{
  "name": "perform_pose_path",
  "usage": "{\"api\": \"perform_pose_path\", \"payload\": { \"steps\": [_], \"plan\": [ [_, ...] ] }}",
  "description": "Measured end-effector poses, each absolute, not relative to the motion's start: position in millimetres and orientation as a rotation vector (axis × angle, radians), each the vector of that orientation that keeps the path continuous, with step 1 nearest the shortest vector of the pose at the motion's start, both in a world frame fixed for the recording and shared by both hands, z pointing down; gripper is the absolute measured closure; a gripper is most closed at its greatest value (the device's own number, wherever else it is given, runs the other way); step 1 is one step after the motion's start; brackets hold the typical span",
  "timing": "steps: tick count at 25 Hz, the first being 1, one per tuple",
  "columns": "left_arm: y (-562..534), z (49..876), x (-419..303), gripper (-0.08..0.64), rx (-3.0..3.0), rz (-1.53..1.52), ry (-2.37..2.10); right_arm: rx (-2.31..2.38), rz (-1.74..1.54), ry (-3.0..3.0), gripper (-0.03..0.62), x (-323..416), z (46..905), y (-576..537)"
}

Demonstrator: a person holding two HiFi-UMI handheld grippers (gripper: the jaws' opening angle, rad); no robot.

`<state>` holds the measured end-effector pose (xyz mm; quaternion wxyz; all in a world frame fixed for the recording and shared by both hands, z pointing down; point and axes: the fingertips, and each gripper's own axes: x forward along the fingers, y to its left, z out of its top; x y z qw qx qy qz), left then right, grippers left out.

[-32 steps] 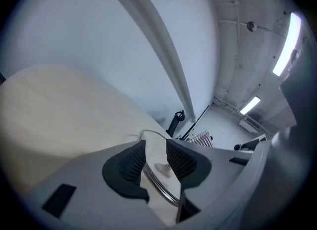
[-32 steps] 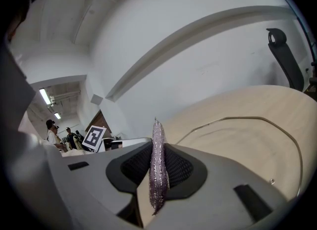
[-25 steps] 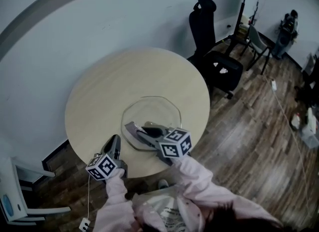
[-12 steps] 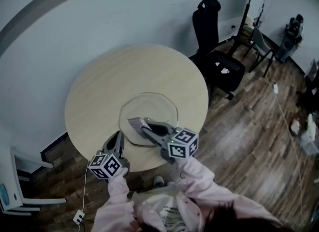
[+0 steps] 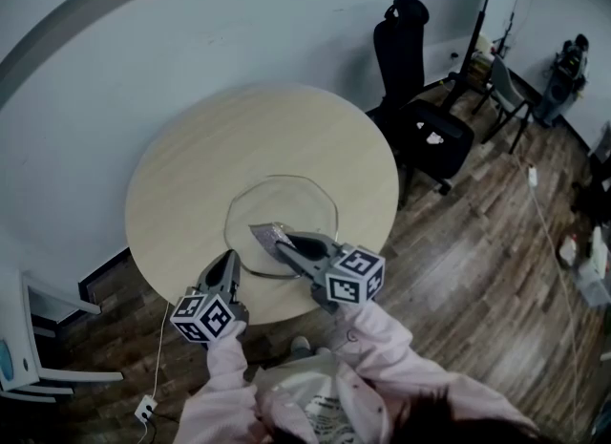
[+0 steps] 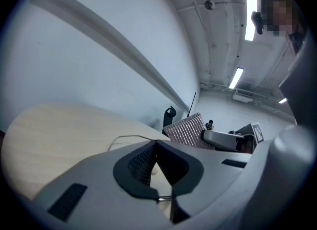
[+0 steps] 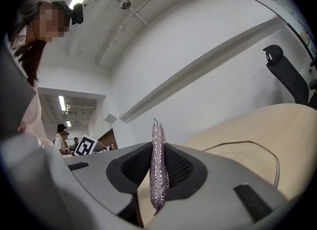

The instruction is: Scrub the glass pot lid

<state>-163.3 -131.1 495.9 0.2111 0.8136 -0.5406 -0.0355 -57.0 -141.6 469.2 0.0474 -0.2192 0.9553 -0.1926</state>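
The scrub pad (image 7: pixel 157 169) is clamped edge-on in the right gripper's (image 5: pixel 283 242) fingers, over the near rim of the glass pot lid (image 5: pixel 286 192). The left gripper's (image 5: pixel 229 261) fingers are shut together (nothing between them) just inside the tabletop (image 5: pixel 239 127) edge. Bare tabletop is left beyond both.

One round table (image 5: pixel 181 175), one glass pot lid (image 5: pixel 298 199), one sparkly scrub pad (image 5: pixel 266 235). Two grippers: left gripper (image 5: pixel 230 257), right gripper (image 5: pixel 284 242). One black office chair (image 5: pixel 409 65) at one o'clock, one grey chair (image 5: pixel 506 84) at two o'clock.

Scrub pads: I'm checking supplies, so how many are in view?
1. The scrub pad is clamped in the right gripper, over the glass lid on the round table; none other shows.
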Motion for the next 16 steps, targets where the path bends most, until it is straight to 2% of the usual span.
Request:
{"api": "perform_pose_path", "payload": {
  "steps": [16],
  "plan": [
    [-135.3, 498.2, -155.9, 0.568, 2.266, -0.073, -1.511, -0.665, -0.597, 2.918, 0.509, -51.6, 472.6, -147.0]
  ]
}}
